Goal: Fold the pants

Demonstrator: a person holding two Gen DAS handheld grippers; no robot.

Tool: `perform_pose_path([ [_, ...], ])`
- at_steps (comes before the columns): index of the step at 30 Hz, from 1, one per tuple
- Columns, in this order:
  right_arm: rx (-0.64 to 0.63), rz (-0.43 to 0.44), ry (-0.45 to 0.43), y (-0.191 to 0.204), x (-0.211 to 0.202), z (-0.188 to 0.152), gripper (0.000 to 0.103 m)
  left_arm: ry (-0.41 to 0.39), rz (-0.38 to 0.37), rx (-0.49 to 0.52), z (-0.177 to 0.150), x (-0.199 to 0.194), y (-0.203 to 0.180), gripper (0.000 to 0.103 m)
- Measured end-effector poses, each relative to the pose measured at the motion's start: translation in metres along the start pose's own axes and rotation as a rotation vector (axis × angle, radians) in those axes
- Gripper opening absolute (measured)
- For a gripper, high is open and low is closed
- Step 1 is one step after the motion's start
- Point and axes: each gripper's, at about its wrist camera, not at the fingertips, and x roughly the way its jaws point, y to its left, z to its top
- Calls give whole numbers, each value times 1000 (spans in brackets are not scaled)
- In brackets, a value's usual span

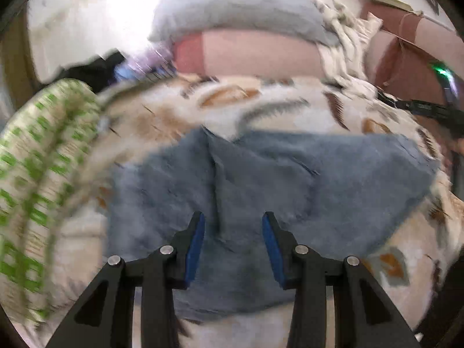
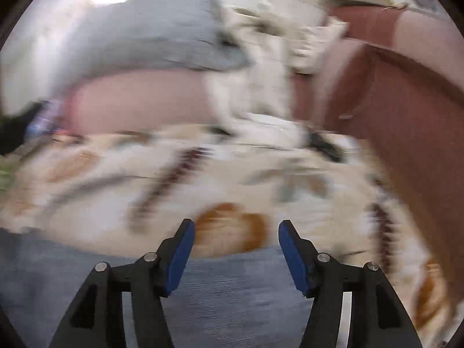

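Observation:
Blue-grey pants (image 1: 261,179) lie folded in a flat, rumpled pile on a leaf-patterned bedspread (image 1: 275,107). My left gripper (image 1: 233,223) hovers above the pile's near part, its blue pads apart with nothing between them. In the right wrist view the picture is blurred; the pants (image 2: 217,284) fill the lower part under my right gripper (image 2: 236,232). Its jaws stand wide, empty, over the pants' far edge and the bedspread (image 2: 232,174).
A grey pillow (image 1: 237,8) rests on a pink one (image 1: 258,52) at the head of the bed. A green-and-white patterned cloth (image 1: 37,159) bulges at the left. A reddish-brown headboard or furniture (image 2: 406,101) stands at the right. The other gripper's dark body (image 1: 435,107) shows at right.

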Motion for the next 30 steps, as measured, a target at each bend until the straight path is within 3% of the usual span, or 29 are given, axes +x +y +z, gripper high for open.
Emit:
perform_pose_path([
  [3,-25,190,31,44,-8,-3,64,11,70,-62,3,3,23,43],
  [6,-107,280,60,92,-10,-9,64,97,117,-188,-5,16,58,43],
  [9,-143,431,104,137,-12,-20,64,131,80,-321,-16,19,90,43],
  [11,-154,478,126,158,-11,-26,64,132,101,-356,-22,17,104,43],
  [13,-173,498,145,176,-8,-35,64,139,124,-376,-29,18,115,43],
  [18,-219,513,216,212,9,-58,64,134,-32,-486,-32,21,128,44],
  [19,-224,515,224,216,12,-60,64,127,-42,-496,-31,19,129,48],
  [23,-265,513,253,226,18,-73,64,76,-64,-544,-26,10,137,71],
  [27,-296,501,270,228,20,-79,64,142,-35,-504,-27,23,133,73],
  [30,-297,499,284,227,22,-80,64,152,-43,-538,-31,24,139,73],
])
